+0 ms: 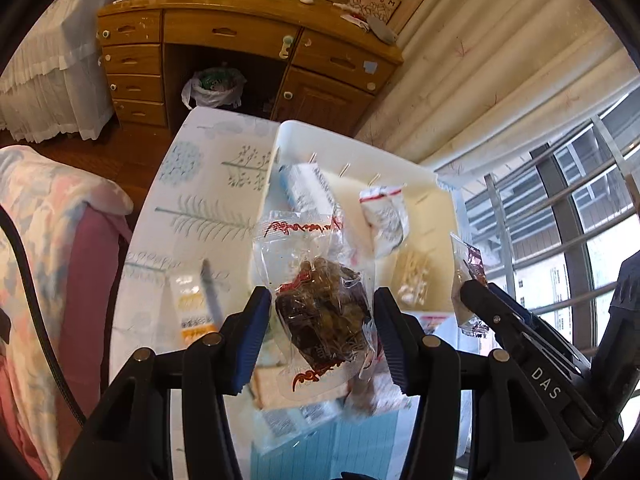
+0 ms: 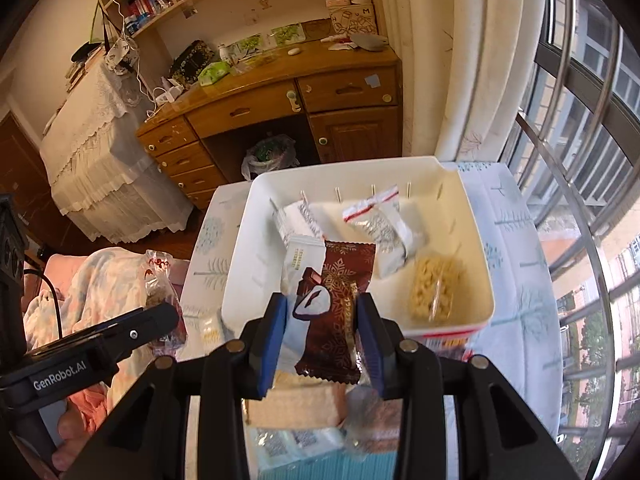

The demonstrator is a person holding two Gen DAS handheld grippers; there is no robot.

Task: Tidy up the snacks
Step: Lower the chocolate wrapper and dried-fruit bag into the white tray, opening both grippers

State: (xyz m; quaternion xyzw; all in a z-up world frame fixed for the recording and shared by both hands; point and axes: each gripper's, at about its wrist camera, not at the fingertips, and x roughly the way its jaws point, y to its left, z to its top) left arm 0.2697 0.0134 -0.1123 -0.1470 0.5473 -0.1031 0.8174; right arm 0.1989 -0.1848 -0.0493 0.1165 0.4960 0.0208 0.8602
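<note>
While both grippers hover before the white bin (image 2: 476, 240):
Left gripper (image 1: 322, 316): clamped on clear dark-fruit packet (image 1: 320, 312).
Right gripper (image 2: 322, 332): clamped on brown snowflake wrapper (image 2: 340, 312), bin at 12 o'clock.

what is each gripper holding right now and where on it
Left gripper pinches a clear packet of dark dried fruit across its filled middle. Right gripper clamps a brown snowflake-print snack packet across its middle, by its side edges.

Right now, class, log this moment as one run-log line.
left gripper: shut on clear dark-snack packet | right gripper: shut on brown snowflake packet | white bin: holds some packets | both packets above table
</note>
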